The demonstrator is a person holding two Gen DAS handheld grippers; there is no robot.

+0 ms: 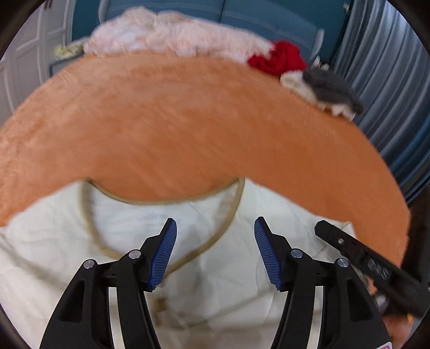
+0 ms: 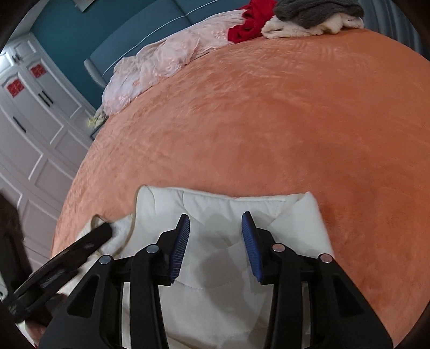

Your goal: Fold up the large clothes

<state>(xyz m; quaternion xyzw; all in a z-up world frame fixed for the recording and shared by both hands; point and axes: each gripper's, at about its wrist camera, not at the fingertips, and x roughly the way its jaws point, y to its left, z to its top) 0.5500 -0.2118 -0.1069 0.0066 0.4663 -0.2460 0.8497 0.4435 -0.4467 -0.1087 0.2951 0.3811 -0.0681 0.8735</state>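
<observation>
Between the blue pads of my left hand-held gripper (image 1: pixel 215 252) nothing is caught, its jaws spread above the tan-trimmed neckline of the cream quilted garment (image 1: pixel 204 268), and my right hand-held gripper (image 2: pixel 215 247) likewise stands spread and empty over a folded-over part of that same garment. That garment lies flat at the near edge of the bed, on its orange blanket (image 1: pixel 188 120), with each gripper's black tip showing at the side of the other's view. Far across the blanket sit a pale pink cloth (image 2: pixel 161 61), a red piece (image 2: pixel 250 24) and a grey-and-cream pile (image 2: pixel 314 18).
</observation>
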